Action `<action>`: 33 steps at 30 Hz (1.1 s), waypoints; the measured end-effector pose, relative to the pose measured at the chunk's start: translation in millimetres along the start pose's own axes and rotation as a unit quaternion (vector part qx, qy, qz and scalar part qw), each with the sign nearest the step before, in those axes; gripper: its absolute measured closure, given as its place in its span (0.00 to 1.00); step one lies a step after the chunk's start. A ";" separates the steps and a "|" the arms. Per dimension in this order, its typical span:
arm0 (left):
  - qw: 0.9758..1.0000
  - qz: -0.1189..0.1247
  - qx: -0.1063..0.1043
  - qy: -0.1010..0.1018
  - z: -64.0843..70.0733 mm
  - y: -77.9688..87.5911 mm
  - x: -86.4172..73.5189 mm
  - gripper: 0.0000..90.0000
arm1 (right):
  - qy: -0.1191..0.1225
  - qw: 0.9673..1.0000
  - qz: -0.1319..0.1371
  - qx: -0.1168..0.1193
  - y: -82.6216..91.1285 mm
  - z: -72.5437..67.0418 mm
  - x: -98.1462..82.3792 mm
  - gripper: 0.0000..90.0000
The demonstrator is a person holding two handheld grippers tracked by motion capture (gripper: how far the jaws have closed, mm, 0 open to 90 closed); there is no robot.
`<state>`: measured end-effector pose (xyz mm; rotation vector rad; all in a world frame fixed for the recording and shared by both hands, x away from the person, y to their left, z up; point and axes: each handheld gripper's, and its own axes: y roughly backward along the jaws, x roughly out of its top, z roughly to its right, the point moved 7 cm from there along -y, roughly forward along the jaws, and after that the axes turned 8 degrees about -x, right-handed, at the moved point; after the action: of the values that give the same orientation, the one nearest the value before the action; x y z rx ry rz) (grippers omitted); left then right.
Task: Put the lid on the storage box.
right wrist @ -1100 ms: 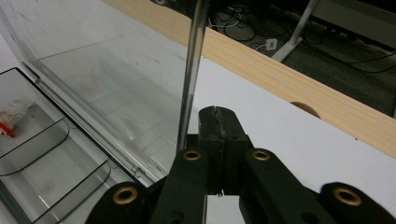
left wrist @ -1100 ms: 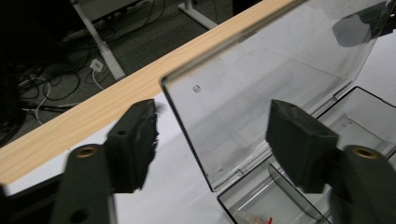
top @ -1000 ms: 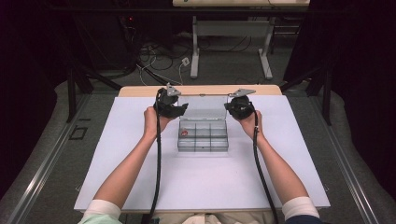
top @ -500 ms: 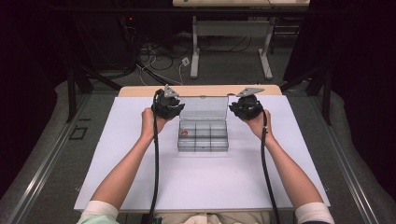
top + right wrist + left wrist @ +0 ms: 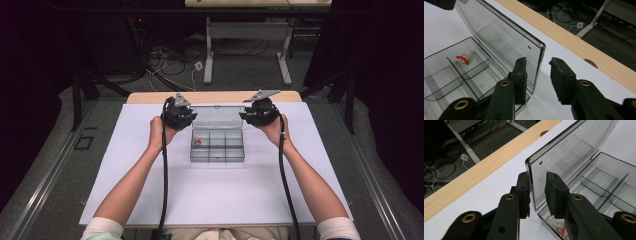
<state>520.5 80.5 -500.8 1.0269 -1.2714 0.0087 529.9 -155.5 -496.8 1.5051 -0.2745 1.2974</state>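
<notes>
Your forearms reach in from the near edge of the white-covered tabletop [image 5: 215,200], cables trailing back toward you. At mid-table sits the clear plastic compartment box [image 5: 217,146], its tray divided into small cells; a small red-and-clear part [image 5: 198,142] lies in the cell at the tray's left end. Just behind the tray, the box's transparent hinged lid [image 5: 218,117] stands raised and tilted back, with one of your tools at each of its two upper corners.

Your left hand-held gripper [image 5: 537,192] straddles the lid's left corner: its jaws have just been closing, the outer pad lies against the panel's edge, and a narrow gap shows between the inner pad and the clear face, so whether it truly clamps the lid cannot be told from this view. Your right hand-held gripper [image 5: 537,78] has just been opening; the lid's right corner sits between its jaws, just beside the inner pad, while the outer pad stands clearly off it.

Beyond the lid runs the light wooden table edge [image 5: 215,96], then the grey floor strewn with cables [image 5: 175,60] and a white-legged table frame [image 5: 247,45].
</notes>
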 end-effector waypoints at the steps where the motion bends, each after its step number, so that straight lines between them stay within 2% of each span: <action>1: 1.000 -0.002 -0.002 -0.007 1.3 1.3 -0.6 0.82 | 0.003 1.000 0.002 -0.001 0.6 -1.6 0.2 0.76; 5: 1.000 -0.001 0.000 -0.020 6.4 4.8 -3.0 0.82 | 0.015 1.000 0.013 0.005 5.9 -11.7 0.8 0.82; 8: 1.000 0.001 -0.008 -0.019 10.7 7.3 -6.7 0.82 | 0.034 0.999 0.012 -0.004 9.7 -16.7 -1.5 0.82; 11: 0.999 0.003 -0.005 -0.033 15.2 9.2 -9.8 0.81 | 0.037 0.999 0.015 -0.002 14.3 -18.9 -4.9 0.82; 14: 0.999 0.009 -0.008 -0.038 20.6 10.5 -12.4 0.80 | 0.046 0.999 0.010 -0.002 17.2 -24.1 -10.6 0.82; 19: 0.998 0.000 -0.013 -0.056 29.9 10.8 -16.5 0.77 | 0.053 0.999 0.008 -0.003 21.0 -30.0 -19.3 0.82; 28: 0.998 -0.006 -0.024 -0.055 39.7 12.8 -25.6 0.74 | 0.066 0.998 0.003 -0.003 25.1 -38.2 -29.5 0.81; 33: 0.998 -0.006 -0.017 -0.060 41.6 15.7 -30.3 0.72 | 0.069 0.998 -0.002 -0.005 27.4 -40.4 -34.5 0.81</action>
<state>469.3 78.9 -517.3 1.0180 -1.3704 -0.0851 474.0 -149.0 -516.7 1.3999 -0.1866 1.3878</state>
